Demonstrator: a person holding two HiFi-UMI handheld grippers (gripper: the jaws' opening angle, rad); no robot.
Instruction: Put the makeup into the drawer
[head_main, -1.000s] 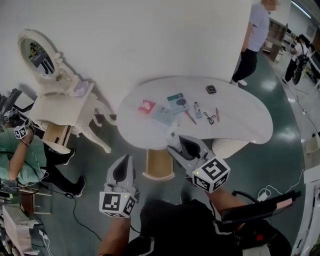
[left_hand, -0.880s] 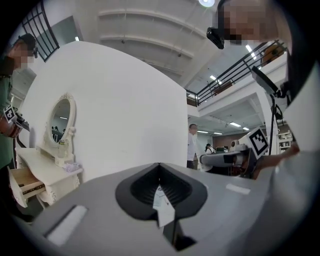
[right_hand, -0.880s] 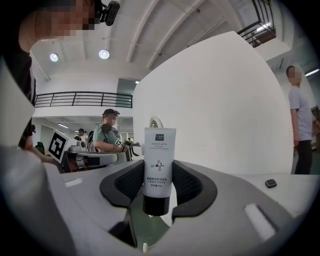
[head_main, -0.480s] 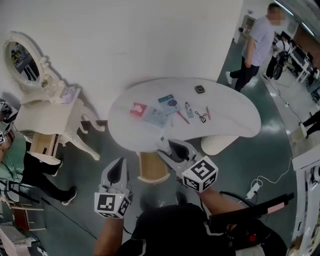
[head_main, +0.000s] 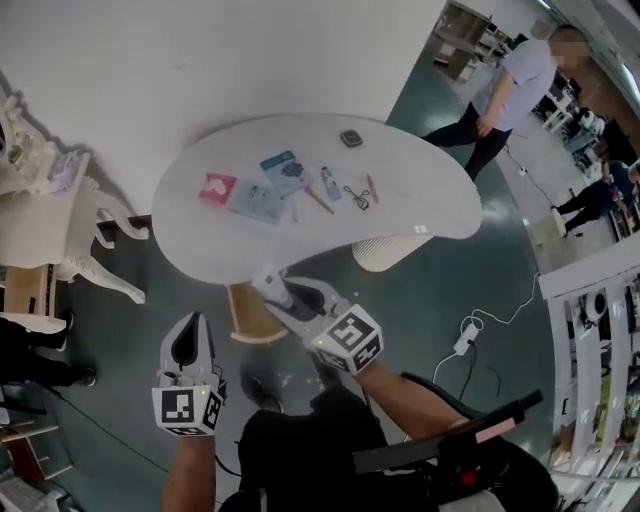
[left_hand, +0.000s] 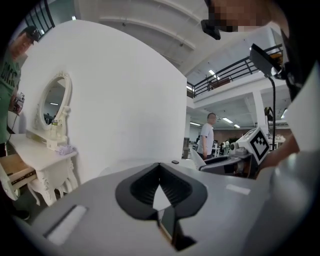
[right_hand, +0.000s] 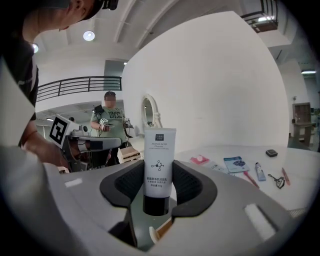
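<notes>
Makeup tube: a white tube (right_hand: 160, 150) with a black cap (right_hand: 156, 204), held in the air just off the near edge of the worktop (head_main: 420, 195).
Look: upright with the cap down; flat white body with small dark print; smooth plastic that is probably soft and slippery.
Right hand-held gripper (right_hand: 159, 172): pinching the tube low, just above the cap, so most of the body stands out beyond the jaws.
Left hand-held gripper (left_hand: 160, 167): pressed together, nothing in it.
Drawer (left_hand: 19, 169): pulled out of the white dressing table (left_hand: 42, 162), well apart from the worktop, beyond its left end.
On the worktop: packets (head_main: 285, 170) and other small makeup pieces.
Risk: with so low a grip, the long tube may tip or slide out on the way. A hard squeeze could buckle it. It could also catch on the drawer's front edge.
</notes>
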